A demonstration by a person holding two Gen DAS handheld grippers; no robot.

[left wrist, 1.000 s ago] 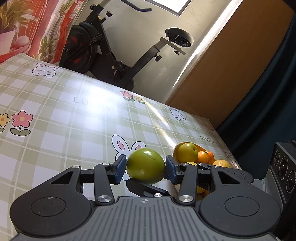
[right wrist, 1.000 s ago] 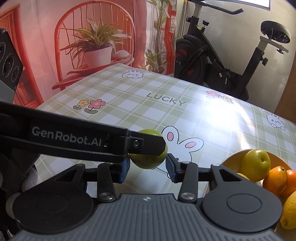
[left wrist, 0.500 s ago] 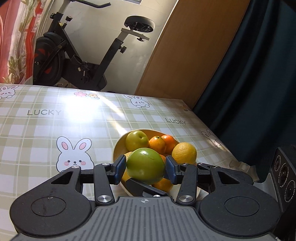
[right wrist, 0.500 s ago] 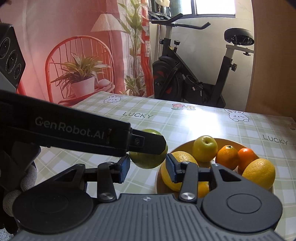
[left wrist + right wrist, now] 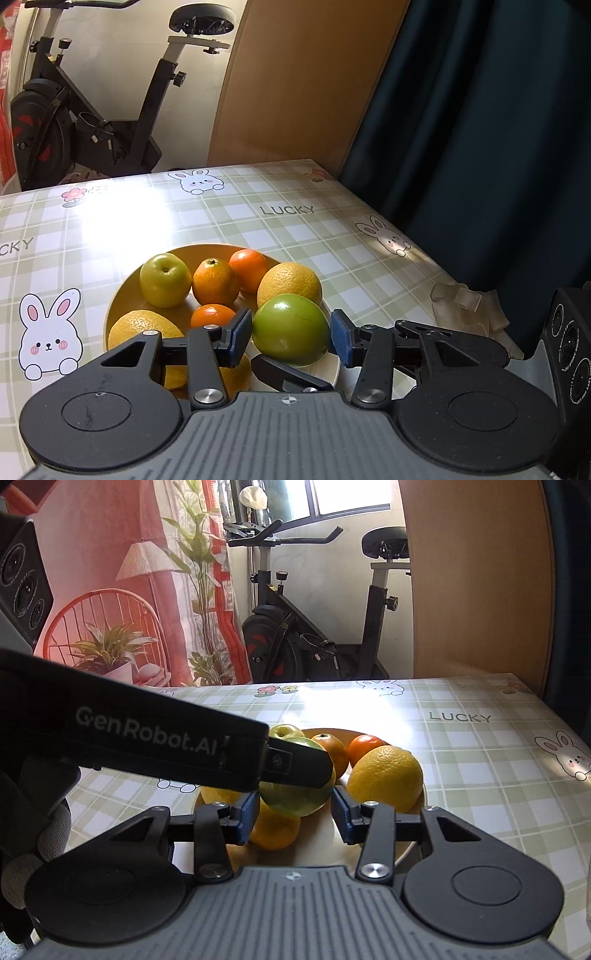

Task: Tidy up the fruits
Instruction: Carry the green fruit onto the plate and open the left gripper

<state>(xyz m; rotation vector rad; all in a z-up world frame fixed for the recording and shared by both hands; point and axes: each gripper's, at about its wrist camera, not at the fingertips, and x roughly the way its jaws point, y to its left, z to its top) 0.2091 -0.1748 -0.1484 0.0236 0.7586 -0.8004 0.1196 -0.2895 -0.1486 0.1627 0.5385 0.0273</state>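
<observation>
both grippers, left (image 5: pixel 291 338) and right (image 5: pixel 294 814), are pinching one round green fruit (image 5: pixel 290 329) crosswise, steadying it above the crowded yellow bowl (image 5: pixel 122 295) for placing.

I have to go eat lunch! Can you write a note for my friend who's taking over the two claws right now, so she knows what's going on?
Left claw: shut on the green fruit.
Right claw: its pads press the same green fruit from the other side, so both hold it.
Where: the green fruit hangs just above the near edge of the bowl on the table.
Done: an apple, oranges and yellow fruit lie in the bowl.
Left: probably lower the green fruit into the bowl and open both claws.
</observation>
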